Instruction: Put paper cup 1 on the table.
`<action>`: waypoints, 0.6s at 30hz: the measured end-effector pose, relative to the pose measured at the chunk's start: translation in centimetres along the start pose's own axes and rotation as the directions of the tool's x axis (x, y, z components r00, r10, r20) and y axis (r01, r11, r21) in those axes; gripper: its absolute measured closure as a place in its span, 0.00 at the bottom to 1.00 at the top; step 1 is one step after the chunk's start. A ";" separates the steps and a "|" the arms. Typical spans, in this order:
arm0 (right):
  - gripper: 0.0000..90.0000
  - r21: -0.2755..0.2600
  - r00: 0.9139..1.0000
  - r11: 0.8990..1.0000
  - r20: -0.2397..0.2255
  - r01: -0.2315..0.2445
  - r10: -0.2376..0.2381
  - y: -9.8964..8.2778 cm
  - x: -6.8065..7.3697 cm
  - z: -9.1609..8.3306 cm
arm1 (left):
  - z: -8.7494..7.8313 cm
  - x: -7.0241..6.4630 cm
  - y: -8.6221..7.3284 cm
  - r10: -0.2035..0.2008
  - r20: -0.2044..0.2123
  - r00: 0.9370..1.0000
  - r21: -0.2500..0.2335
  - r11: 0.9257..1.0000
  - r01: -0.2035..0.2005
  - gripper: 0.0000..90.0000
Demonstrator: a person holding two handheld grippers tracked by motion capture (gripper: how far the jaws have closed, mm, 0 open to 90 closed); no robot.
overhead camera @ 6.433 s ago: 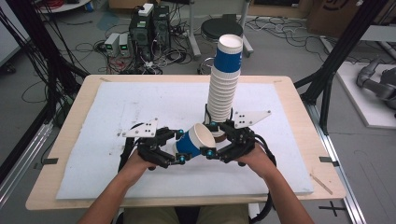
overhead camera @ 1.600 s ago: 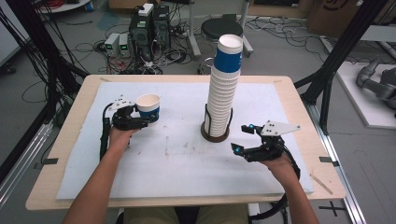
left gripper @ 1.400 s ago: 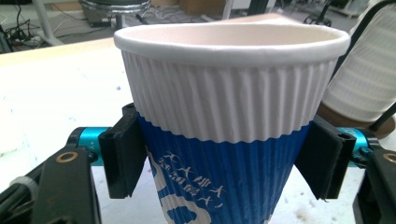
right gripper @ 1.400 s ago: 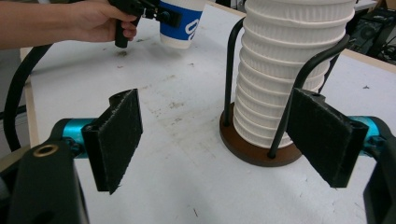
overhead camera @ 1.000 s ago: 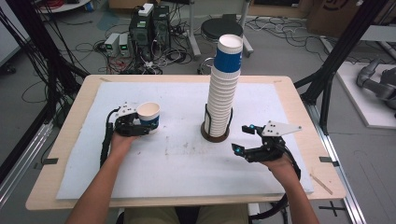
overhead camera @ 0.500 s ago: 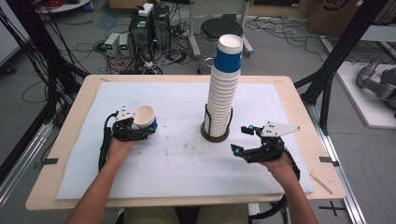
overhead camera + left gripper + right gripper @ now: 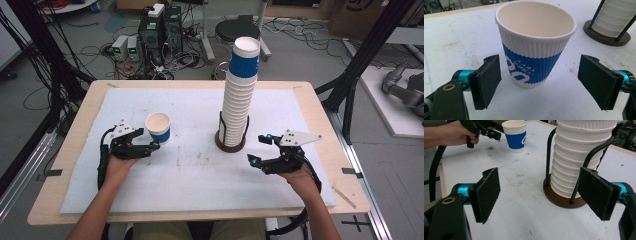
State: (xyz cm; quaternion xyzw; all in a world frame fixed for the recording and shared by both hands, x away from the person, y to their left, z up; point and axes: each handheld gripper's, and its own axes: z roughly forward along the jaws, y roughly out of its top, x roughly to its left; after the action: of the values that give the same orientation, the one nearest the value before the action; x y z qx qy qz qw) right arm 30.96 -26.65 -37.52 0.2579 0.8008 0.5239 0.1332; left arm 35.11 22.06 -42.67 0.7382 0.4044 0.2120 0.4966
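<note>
Each hand-held gripper: black body, teal jaw mounts, grey three-cornered plate, black cable

**Table, mat, cup, cup rack**

Light wooden table with a white mat covering most of the top; bare wood strip around the edges. Mat is scuffed, dark smudges near the middle. Paper cup, blue band with white ribbed upper part, stands upright on the mat's left part, mouth up. Round brown base of a wire rack sits near centre, holding a tall cup stack.
</note>
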 end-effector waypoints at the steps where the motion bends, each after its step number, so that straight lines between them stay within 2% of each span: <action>1: 0.21 -0.001 1.000 1.000 0.001 0.000 0.000 0.0 0.0 0.0 | -0.4 0.0 0.0 0.001 0.002 1.000 -0.011 1.000 -0.001 0.21; 4: 0.21 -0.002 1.000 1.000 0.001 -0.001 0.001 0.0 0.0 0.0 | -1.7 -0.2 0.1 -0.003 0.013 1.000 -0.069 0.998 0.004 0.21; 6: 0.21 -0.002 1.000 1.000 0.002 -0.005 0.005 0.0 -0.1 0.0 | -2.4 -0.3 0.4 -0.011 0.026 1.000 -0.114 0.993 0.013 0.21; 11: 0.21 -0.003 1.000 1.000 0.010 -0.013 0.013 0.0 -0.4 0.2 | -3.5 -0.5 1.2 -0.009 0.064 0.998 -0.225 0.974 0.024 0.21; 14: 0.21 0.000 1.000 1.000 0.016 -0.017 0.017 0.0 -0.6 0.3 | -3.6 -0.4 1.3 -0.005 0.080 0.997 -0.245 0.969 0.024 0.21; 18: 0.21 -0.003 1.000 1.000 0.023 -0.021 0.021 0.0 -0.8 0.3 | -3.6 -0.4 1.4 -0.006 0.083 0.997 -0.245 0.969 0.026 0.21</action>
State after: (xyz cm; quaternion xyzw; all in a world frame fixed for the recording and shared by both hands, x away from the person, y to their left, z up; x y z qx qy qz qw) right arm 31.72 -26.88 -37.69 0.2722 0.7957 0.5234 0.1373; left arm 32.86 23.55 -39.92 0.6758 0.3604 0.2262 0.6018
